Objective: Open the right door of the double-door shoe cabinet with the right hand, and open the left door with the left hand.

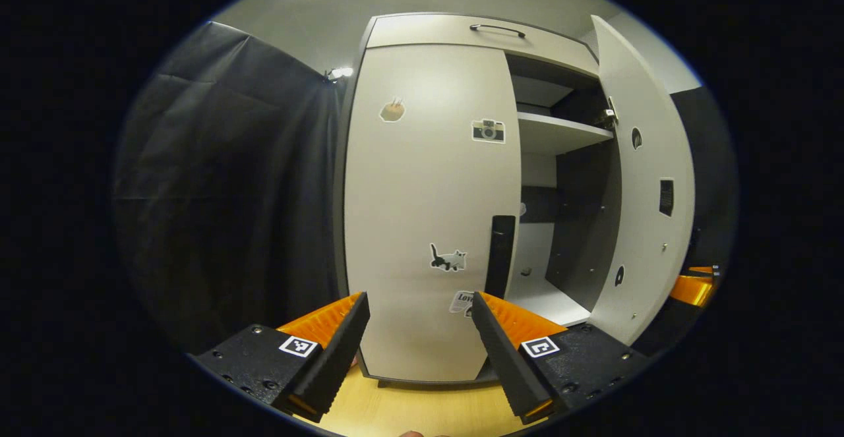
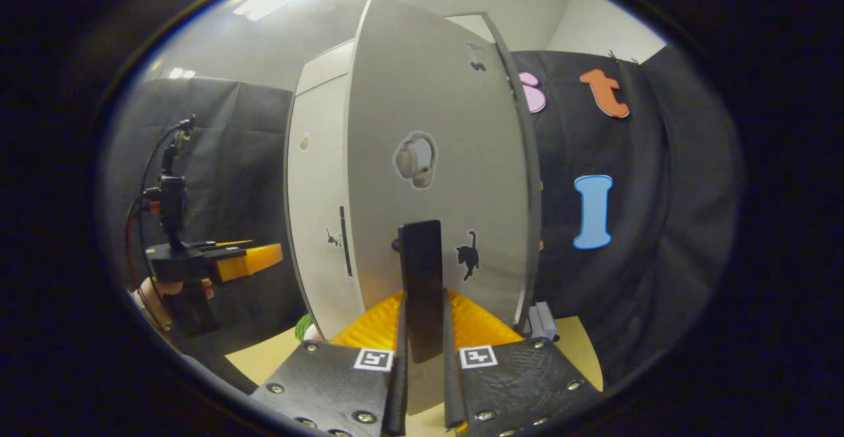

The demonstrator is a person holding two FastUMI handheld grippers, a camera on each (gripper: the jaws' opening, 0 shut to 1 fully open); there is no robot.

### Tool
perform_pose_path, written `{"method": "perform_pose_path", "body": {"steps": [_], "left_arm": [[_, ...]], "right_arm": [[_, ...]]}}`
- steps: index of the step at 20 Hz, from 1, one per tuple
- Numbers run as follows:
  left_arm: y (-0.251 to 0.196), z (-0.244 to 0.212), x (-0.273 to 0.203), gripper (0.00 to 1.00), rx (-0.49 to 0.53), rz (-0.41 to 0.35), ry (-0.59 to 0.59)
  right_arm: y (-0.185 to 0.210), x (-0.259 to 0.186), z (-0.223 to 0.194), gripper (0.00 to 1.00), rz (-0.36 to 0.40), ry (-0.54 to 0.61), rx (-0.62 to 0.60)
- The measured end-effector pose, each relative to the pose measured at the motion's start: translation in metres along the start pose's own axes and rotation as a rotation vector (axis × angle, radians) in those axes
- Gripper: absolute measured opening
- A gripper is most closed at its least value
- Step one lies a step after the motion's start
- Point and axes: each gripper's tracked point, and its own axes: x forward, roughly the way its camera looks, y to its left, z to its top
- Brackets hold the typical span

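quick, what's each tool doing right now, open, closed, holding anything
Left tool: open, holding nothing, facing the closed left door.
Right tool: shut on the right door's handle, door swung open.

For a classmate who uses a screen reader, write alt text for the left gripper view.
The left gripper, open, faces the closed left door of a pale shoe cabinet, short of its dark vertical handle. The right door stands swung open, showing a shelf inside. Stickers dot the left door.
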Motion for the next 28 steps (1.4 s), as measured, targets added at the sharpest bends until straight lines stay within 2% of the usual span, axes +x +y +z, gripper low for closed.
{"method": "perform_pose_path", "body": {"steps": [2, 3, 4, 7, 10, 13, 18, 25, 28], "left_arm": [[-0.015, -0.004, 0.007, 0.96, 0.006, -0.028, 0.010], [-0.022, -0.005, 0.009, 0.96, 0.008, -0.042, 0.012], [-0.028, -0.005, 0.011, 0.96, 0.010, -0.053, 0.011], [-0.044, -0.007, 0.018, 0.97, 0.013, -0.076, 0.012], [-0.055, -0.009, 0.026, 0.96, 0.023, -0.092, 0.016], [-0.064, -0.007, 0.036, 0.97, 0.037, -0.104, 0.011], [-0.075, -0.004, 0.058, 0.96, 0.056, -0.119, 0.008], [-0.084, -0.010, 0.099, 0.93, 0.063, -0.115, 0.019], [-0.084, -0.011, 0.114, 0.82, 0.065, -0.102, 0.020]], "right_arm": [[-0.007, -0.007, 0.000, 0.22, -0.008, 0.001, -0.009], [-0.015, -0.005, 0.000, 0.04, -0.030, -0.004, -0.010], [-0.023, -0.014, 0.001, 0.08, -0.040, 0.000, -0.033], [-0.057, -0.030, 0.002, 0.08, -0.119, -0.002, -0.068], [-0.092, -0.041, 0.004, 0.08, -0.190, -0.019, -0.049], [-0.088, -0.044, 0.005, 0.08, -0.115, -0.032, 0.034], [-0.099, -0.049, 0.005, 0.08, -0.136, -0.035, 0.028], [-0.121, -0.085, 0.025, 0.08, -0.262, -0.087, 0.036], [-0.133, -0.100, 0.032, 0.07, -0.315, -0.099, 0.030]]}}
